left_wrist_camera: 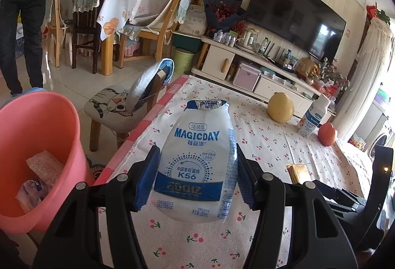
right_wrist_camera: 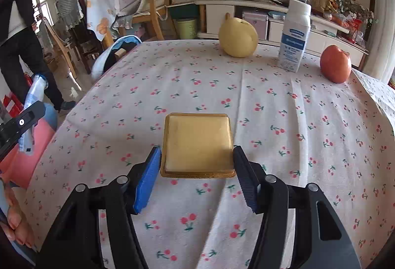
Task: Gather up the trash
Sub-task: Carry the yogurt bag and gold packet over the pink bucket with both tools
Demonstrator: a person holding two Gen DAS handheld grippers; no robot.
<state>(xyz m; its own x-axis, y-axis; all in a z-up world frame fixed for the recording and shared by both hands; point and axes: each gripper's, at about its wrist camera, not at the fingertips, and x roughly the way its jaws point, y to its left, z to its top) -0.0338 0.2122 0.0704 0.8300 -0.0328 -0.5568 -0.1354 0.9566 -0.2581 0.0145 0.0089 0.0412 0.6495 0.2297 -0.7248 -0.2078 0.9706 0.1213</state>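
Note:
My left gripper (left_wrist_camera: pixel 196 174) is shut on a crushed white and blue MAGICDAY drink bottle (left_wrist_camera: pixel 197 160) and holds it above the table's left edge. A pink bucket (left_wrist_camera: pixel 37 125) stands on the floor to its left, with some wrappers inside. My right gripper (right_wrist_camera: pixel 196 171) is open, its blue pads (right_wrist_camera: pixel 148 179) on either side of a flat square gold packet (right_wrist_camera: pixel 197 145) that lies on the cherry-print tablecloth (right_wrist_camera: pixel 296 133). The packet also shows in the left wrist view (left_wrist_camera: pixel 297 171).
A yellow pear (right_wrist_camera: pixel 238 37), an upright white and blue bottle (right_wrist_camera: pixel 295 35) and an orange-red fruit (right_wrist_camera: pixel 335 64) stand at the table's far side. A cat-print stool (left_wrist_camera: pixel 116 106) is beside the table. A person (left_wrist_camera: pixel 22 22) stands at the far left.

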